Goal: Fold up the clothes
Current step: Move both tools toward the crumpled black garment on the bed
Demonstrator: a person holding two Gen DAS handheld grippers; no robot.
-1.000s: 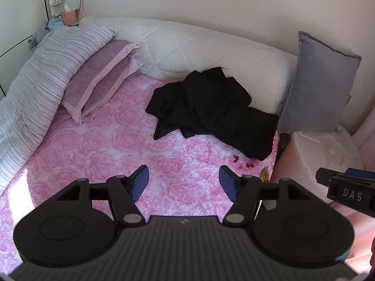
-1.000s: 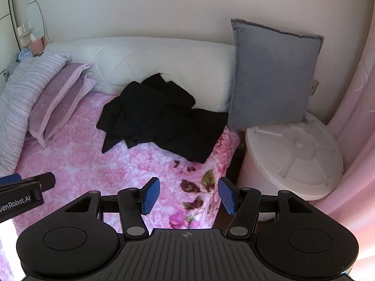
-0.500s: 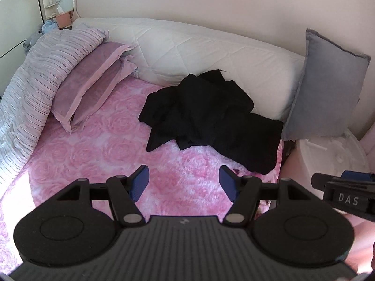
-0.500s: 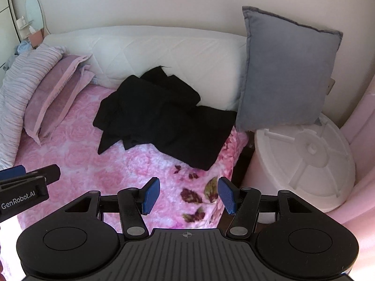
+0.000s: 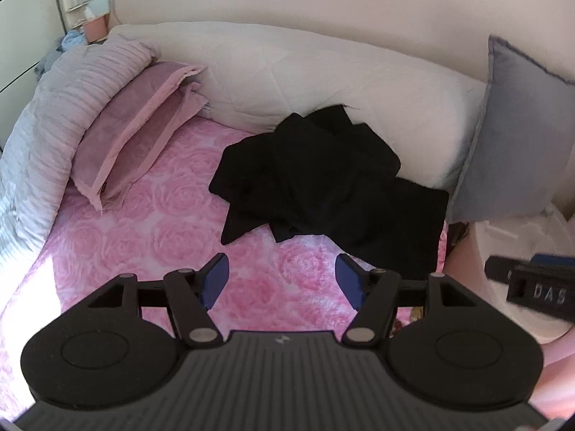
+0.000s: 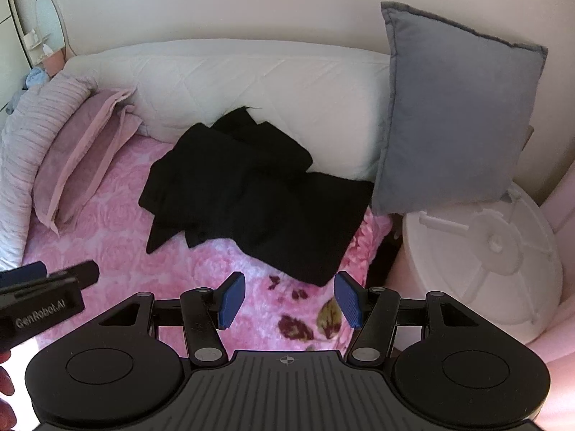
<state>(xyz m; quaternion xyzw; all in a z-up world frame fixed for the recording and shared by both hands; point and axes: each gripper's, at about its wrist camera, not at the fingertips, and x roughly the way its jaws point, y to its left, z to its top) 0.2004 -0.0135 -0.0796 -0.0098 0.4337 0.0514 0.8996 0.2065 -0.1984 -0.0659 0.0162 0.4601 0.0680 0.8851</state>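
Approach stage — nothing gripped. My left tongs (image 5: 282, 282) and right tongs (image 6: 289, 300) are both spread and empty, hovering over the pink rose bedspread (image 5: 143, 237) short of the work. The black clothes (image 5: 323, 186) lie crumpled at the centre of each frame, their upper edge against the white quilted bolster (image 5: 323, 72), with the grey cushion (image 6: 456, 115) just to their right. I judge the wide spread suits pinching two separate edges to shake the heap flat. Legible writing: "DAS" at the right edge of the left view, "GenRobot.AI" at the lower left of the right view — each on the opposite tool.
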